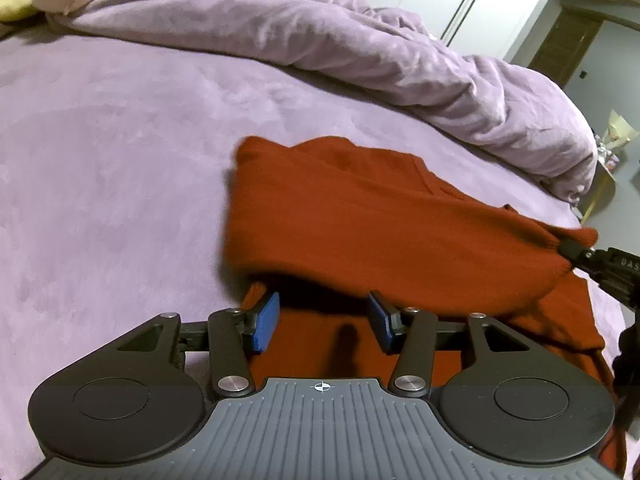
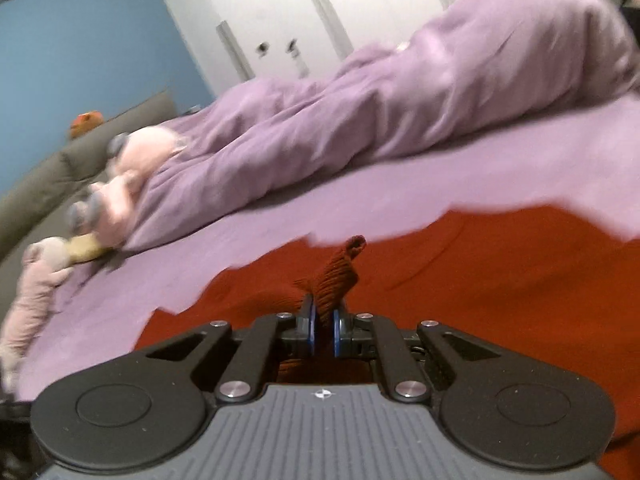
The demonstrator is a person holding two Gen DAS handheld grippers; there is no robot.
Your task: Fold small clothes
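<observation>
A rust-red knit garment (image 1: 360,224) lies on the purple bed sheet (image 1: 100,160), with its upper layer lifted and folded over. My left gripper (image 1: 324,320) is open, its blue pads (image 1: 266,322) over the lower layer of the garment, holding nothing. My right gripper (image 2: 324,328) is shut on a ribbed edge of the red garment (image 2: 336,272) and lifts it. The right gripper also shows in the left wrist view (image 1: 576,250), pinching the garment's right corner.
A rumpled purple duvet (image 1: 320,28) lies along the far side of the bed. Pink plush toys (image 2: 120,184) sit by the grey headboard (image 2: 48,176). White wardrobe doors (image 2: 320,8) stand behind. A small side table (image 1: 604,188) is past the bed's right edge.
</observation>
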